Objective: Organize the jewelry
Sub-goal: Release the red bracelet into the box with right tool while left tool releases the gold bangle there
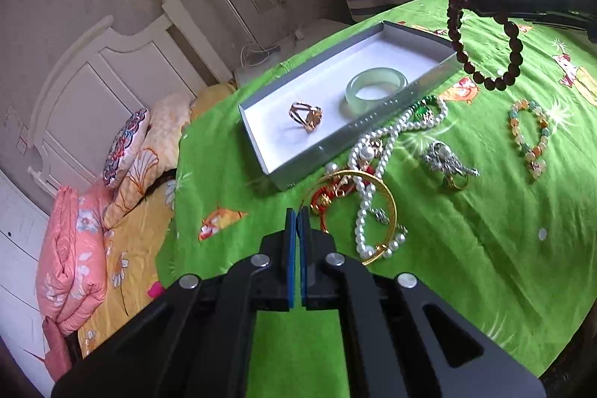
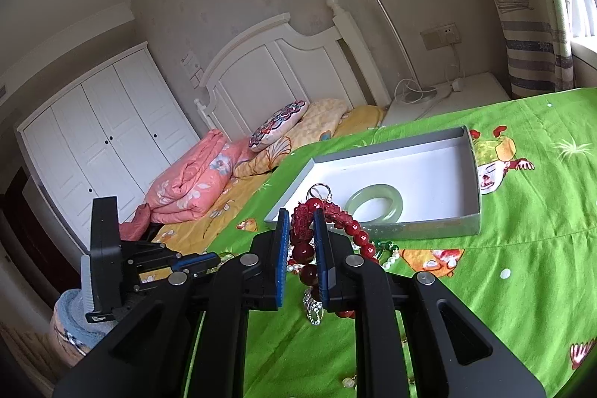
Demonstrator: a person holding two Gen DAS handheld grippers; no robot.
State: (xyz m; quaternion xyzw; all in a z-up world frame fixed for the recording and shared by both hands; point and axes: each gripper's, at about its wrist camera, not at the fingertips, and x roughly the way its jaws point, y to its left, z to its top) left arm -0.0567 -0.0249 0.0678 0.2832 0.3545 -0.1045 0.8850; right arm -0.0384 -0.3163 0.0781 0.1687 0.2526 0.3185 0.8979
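A grey tray [image 1: 294, 170] with a white inside lies on the green cloth. It holds a jade bangle [image 1: 375, 88] and a gold ring [image 1: 306, 116]. My left gripper [image 1: 297, 215] is shut and empty, low over the cloth beside a gold bangle [image 1: 390, 207] and a pearl necklace [image 1: 373, 170]. My right gripper [image 2: 301, 230] is shut on a dark red bead bracelet [image 2: 304, 250], held above the tray's near edge [image 2: 429, 230]. In the left wrist view the bracelet [image 1: 513, 40] hangs from it by the tray's right end.
More jewelry lies on the cloth: a silver brooch [image 1: 446, 161], a pastel bead bracelet [image 1: 531, 137], green beads [image 1: 423, 110]. A bed with pillows and a pink quilt [image 1: 74, 256] stands left of the table. A white wardrobe [image 2: 97, 144] is behind.
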